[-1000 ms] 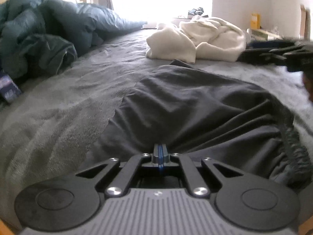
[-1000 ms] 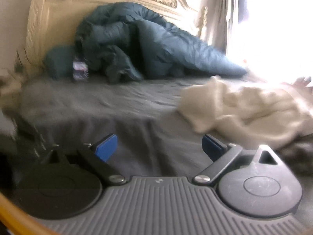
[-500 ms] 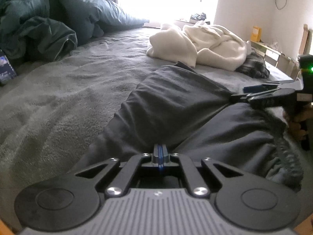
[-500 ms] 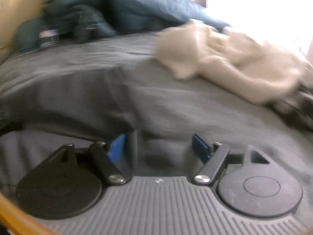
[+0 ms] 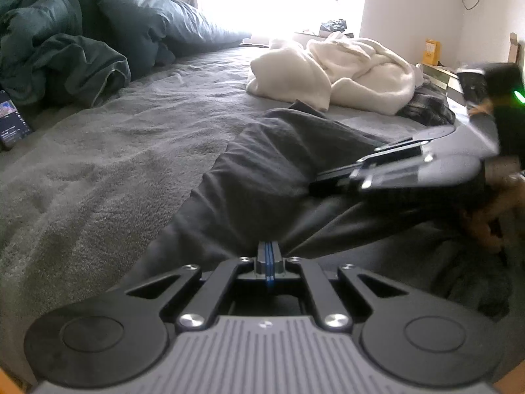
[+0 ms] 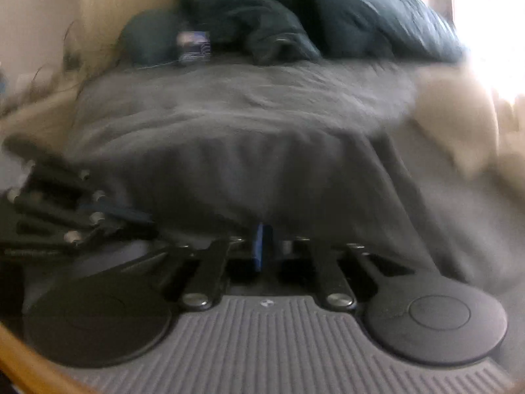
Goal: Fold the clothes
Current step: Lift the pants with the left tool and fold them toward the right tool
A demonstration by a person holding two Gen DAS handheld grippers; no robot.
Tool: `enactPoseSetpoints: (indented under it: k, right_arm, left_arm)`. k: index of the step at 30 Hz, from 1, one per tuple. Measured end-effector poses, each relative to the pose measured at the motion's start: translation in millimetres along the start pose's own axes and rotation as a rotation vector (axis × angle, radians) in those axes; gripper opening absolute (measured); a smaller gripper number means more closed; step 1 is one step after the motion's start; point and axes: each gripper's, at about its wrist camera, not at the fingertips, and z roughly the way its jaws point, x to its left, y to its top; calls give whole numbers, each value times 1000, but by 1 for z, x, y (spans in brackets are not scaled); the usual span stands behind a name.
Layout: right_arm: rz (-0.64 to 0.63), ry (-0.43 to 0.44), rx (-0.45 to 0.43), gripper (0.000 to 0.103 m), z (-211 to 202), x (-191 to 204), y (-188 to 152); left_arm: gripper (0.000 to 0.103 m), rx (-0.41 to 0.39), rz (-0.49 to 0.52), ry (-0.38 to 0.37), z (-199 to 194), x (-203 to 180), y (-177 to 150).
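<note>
The dark grey garment (image 5: 279, 170) lay spread across the grey bed cover (image 5: 108, 151), its near edge at the front of the bed and its far end reaching toward a heap of cream-white fleece clothing (image 5: 331, 72). The left gripper (image 5: 268, 256) was clamped on the near edge of the garment, blue pads pressed together with cloth bunched up just ahead of them. The right gripper (image 6: 261, 243) had just been closing on the same garment; in the right wrist view its blue pads met with dark fabric pinched between them, and the cloth rose in a taut fold directly beyond the tips. In the left wrist view the right gripper entered from the right side and lay low over the garment, partly blurred, with a hand (image 5: 492, 216) behind it. A dark teal duvet (image 5: 98, 32) was piled at the head of the bed, and a small dark box (image 5: 11, 120) stood just beside it.
</note>
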Motion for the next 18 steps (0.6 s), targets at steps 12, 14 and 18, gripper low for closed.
enactPoseSetpoints:
  k: [12, 14, 18]
  right_arm:
    - [142, -89, -194, 0, -85, -37, 5]
    - [75, 7, -141, 0, -75, -15, 3]
    - [49, 3, 35, 0, -34, -5, -20]
  left_arm:
    - [3, 4, -61, -27, 1, 8, 0]
    - [3, 3, -56, -27, -1, 7, 2]
    - [4, -50, -86, -117, -24, 12, 26]
